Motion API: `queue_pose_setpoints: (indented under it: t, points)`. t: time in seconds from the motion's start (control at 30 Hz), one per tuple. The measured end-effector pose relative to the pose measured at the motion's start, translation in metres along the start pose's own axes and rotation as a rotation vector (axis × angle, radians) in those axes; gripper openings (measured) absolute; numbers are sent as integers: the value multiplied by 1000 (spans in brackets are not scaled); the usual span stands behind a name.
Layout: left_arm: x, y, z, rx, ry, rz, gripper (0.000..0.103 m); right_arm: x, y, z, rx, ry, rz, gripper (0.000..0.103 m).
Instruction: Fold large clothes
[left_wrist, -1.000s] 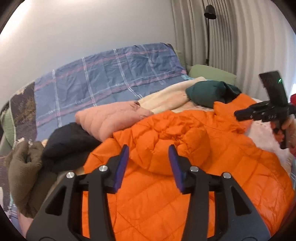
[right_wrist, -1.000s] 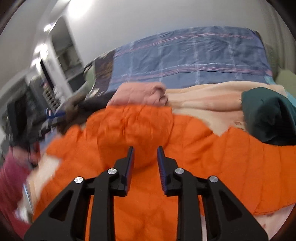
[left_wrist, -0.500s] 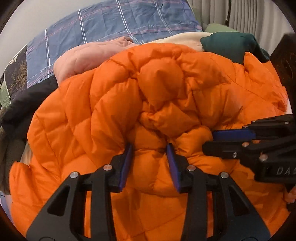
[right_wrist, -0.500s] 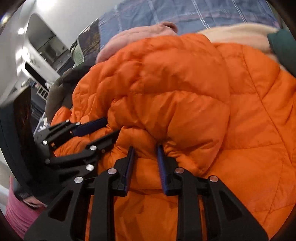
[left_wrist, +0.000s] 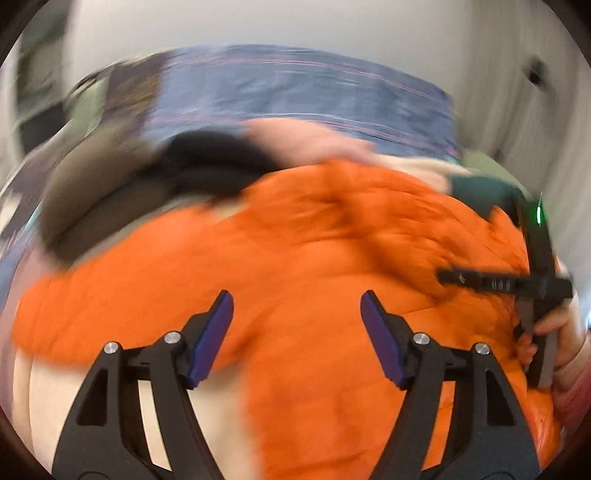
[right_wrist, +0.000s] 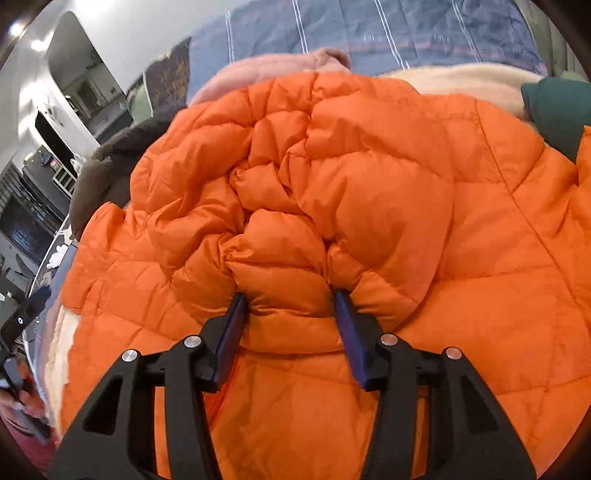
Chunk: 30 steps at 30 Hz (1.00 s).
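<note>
On the bed (right_wrist: 424, 33), under its blue plaid cover, my orange puffer jacket (right_wrist: 388, 192) sprawls across a heap of other clothes, pink, cream, dark green and black, with no basket or bin in sight. A puffed fold of it bulges straight ahead of my right hand-held gripper (right_wrist: 291, 321), between jaws that have just been opening; whether the pads press the fold, I cannot tell. My left hand-held gripper (left_wrist: 295, 332) hangs over the jacket's nearer edge, its jaws just spread wide and gripping nothing, its view blurred. The right looks nearer the fold.
</note>
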<state>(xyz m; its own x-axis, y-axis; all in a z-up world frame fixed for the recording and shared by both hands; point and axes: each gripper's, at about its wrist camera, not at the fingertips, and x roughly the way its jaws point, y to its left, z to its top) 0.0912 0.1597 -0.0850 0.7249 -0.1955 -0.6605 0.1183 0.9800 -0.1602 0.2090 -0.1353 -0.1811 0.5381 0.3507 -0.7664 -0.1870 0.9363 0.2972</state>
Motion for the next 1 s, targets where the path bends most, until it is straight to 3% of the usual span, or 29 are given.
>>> queue_pose_setpoints:
  t: [0.13,0.27,0.43,0.57,0.7,0.77,0.8,0.83,0.87,0.97,1.0]
  points:
    - [-22,105,-36,-295,36,64,75,-1,4,-7,-34,-37,-12,54]
    - [-28,165,-59,-495,45,69,79,-3,1,-9,-31,-56,5,55]
    - [-12,217,-64,-707,23,99,81,-6,-7,-11,-6,-76,43,55]
    - [1,255,-68,-847,15,198,82,-7,-6,-10,-6,-81,46,56]
    - [5,289,-80,-1014,-39,133,80,-8,-6,-10,-6,-82,46,56]
    - [7,301,-81,-1076,-73,109,74,-7,-6,-8,-5,-83,49,57]
    - [9,302,-80,-1085,-86,111,52,-7,-6,-8,-5,-83,50,57]
    - [10,306,-77,-1086,-107,99,23,-7,-6,-8,-4,-84,52,57]
    - [12,306,-73,-1087,-111,87,6,-7,-6,-8,-4,-84,53,57]
    - [3,289,-42,-1024,-157,105,5,-7,-6,-8,-4,-84,53,57]
    - [-7,271,-23,-936,-184,124,5,-7,-6,-8,-4,-85,54,57]
